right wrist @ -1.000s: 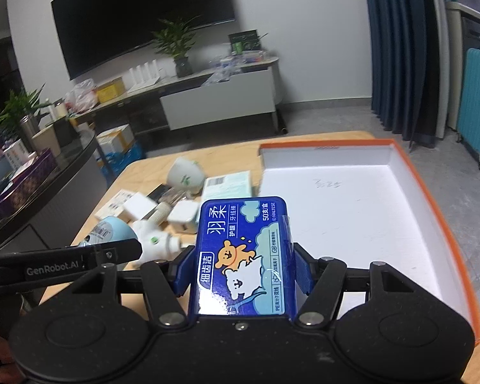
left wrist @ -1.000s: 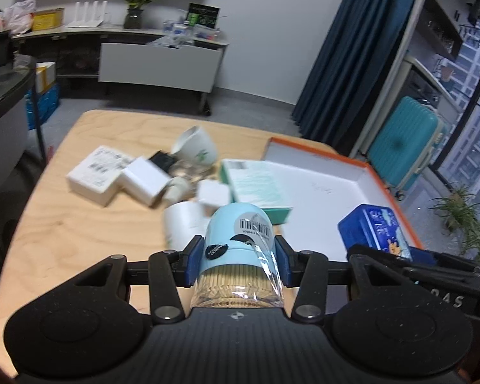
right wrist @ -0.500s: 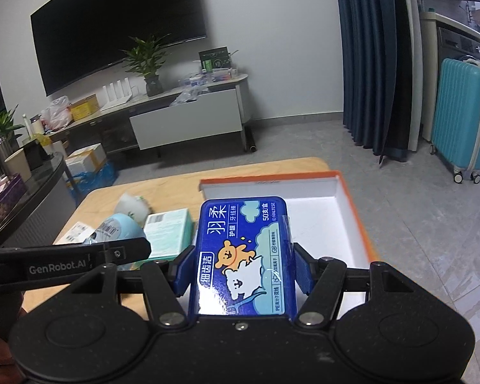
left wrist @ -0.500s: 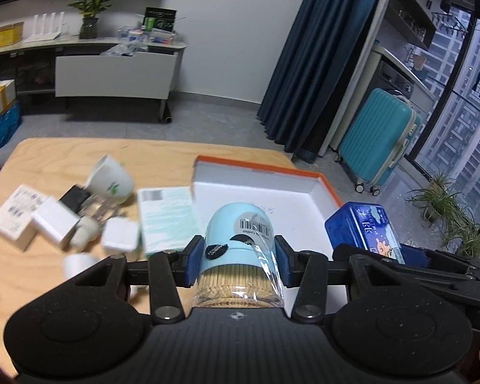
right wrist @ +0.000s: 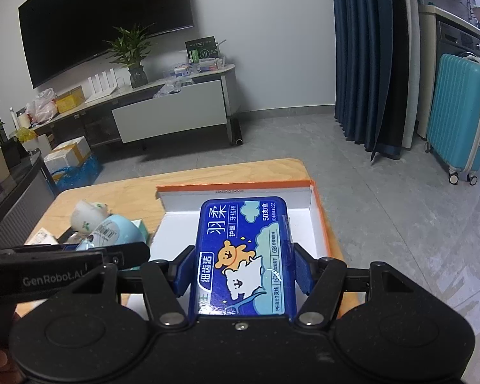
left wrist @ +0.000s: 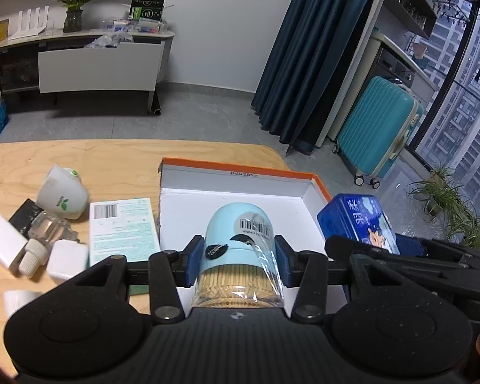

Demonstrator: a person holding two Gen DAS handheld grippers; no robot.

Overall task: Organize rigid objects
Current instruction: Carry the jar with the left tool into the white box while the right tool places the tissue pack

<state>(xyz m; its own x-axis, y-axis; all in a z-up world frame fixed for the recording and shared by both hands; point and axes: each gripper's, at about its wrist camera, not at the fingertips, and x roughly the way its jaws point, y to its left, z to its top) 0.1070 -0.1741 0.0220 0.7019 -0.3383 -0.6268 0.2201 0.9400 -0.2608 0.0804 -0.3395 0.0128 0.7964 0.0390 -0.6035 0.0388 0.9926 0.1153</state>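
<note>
My left gripper (left wrist: pixel 238 262) is shut on a light blue toothpick jar (left wrist: pixel 240 243), whose clear end shows the sticks. It hangs above the near part of an open white box with an orange rim (left wrist: pixel 240 163). My right gripper (right wrist: pixel 241 267) is shut on a dark blue floss-pick box (right wrist: pixel 243 252) with a bear drawing, also over that white box (right wrist: pixel 236 188). In the left wrist view the floss-pick box (left wrist: pixel 356 220) sits at the right, beside the white box's right wall. The toothpick jar (right wrist: pixel 118 230) shows at the left of the right wrist view.
Left of the white box, on the wooden table (left wrist: pixel 112 156), lie a green-white carton (left wrist: pixel 121 227), a tipped white cup (left wrist: pixel 64 198), a glass piece (left wrist: pixel 48 230), and small white boxes (left wrist: pixel 67 259). A teal suitcase (left wrist: pixel 377 128) and dark curtains (left wrist: pixel 304 48) stand beyond the table.
Both grippers have swung to the right with their loads, from over the cluttered table to above the white box. The clutter has slid to the left of both views.
</note>
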